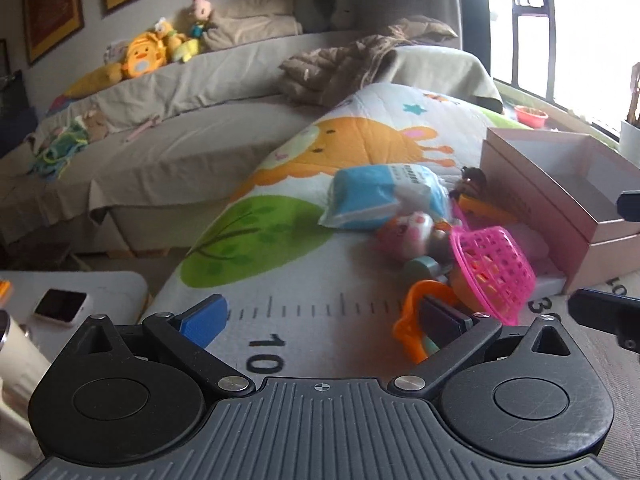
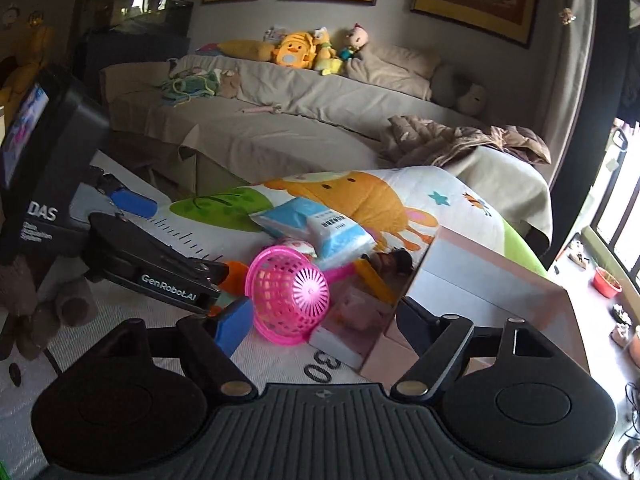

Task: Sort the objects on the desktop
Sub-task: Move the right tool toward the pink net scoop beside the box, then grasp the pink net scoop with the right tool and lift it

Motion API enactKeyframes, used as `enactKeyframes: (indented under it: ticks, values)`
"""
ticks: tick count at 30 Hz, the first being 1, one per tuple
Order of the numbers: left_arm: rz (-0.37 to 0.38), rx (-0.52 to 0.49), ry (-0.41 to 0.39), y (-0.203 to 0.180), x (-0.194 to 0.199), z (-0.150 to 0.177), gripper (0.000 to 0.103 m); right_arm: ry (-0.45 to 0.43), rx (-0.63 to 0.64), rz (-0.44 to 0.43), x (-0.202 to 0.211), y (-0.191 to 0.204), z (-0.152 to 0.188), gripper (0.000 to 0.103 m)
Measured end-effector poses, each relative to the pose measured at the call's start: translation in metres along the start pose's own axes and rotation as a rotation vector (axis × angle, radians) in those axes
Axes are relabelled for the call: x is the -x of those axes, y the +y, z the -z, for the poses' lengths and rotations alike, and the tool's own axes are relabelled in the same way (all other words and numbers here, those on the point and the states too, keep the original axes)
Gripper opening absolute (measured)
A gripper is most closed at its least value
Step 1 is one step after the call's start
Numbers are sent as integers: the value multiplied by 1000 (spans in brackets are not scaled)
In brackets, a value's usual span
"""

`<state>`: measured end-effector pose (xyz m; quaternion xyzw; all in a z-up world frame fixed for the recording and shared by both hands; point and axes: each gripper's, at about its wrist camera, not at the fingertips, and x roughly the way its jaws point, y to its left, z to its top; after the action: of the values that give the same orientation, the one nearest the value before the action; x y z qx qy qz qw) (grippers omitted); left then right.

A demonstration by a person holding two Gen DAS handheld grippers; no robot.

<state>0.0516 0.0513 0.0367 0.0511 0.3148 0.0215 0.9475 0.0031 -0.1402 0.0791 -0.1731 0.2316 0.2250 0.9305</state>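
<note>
L gripper [image 1: 324,320] jaws wide, nothing btwn pads; orange toy [image 1: 416,320] just beside its right finger. R gripper [image 2: 320,324] jaws wide, pink basket [image 2: 286,294] lying on its side btwn them (pads not pressing), next to pink box [image 2: 480,292] on mat [image 1: 300,272].

**Toys heaped beside the box**

A basket [image 2: 288,300] is lying on its side on the mat [image 1: 304,320], just left of the box [image 2: 472,284]. A packet [image 2: 316,224] is lying behind the basket. Plush toys [image 2: 304,50] are sitting on the sofa [image 2: 280,128] further back.
</note>
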Motion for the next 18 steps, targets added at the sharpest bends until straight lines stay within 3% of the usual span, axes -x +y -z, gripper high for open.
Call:
enactKeyframes:
  ticks: [6,10,12,14,15,18]
  values:
    - [3,64,34,25,1,5,103,73,56,-63,-52,18,-13,80]
    - [6,79,46,27,0,7,103,115,5,-97,-71,17,-8,79]
    - [15,81,47,28,2,8,103,126,-25,-104,-69,12,-7,66]
    - [22,79,47,27,3,7,103,122,-40,-123,-56,10,-4,65]
    - [25,79,46,26,4,7,103,118,-43,-136,-47,9,-2,55]
    - [31,77,48,22,6,7,103,118,-19,-138,-17,10,10,46]
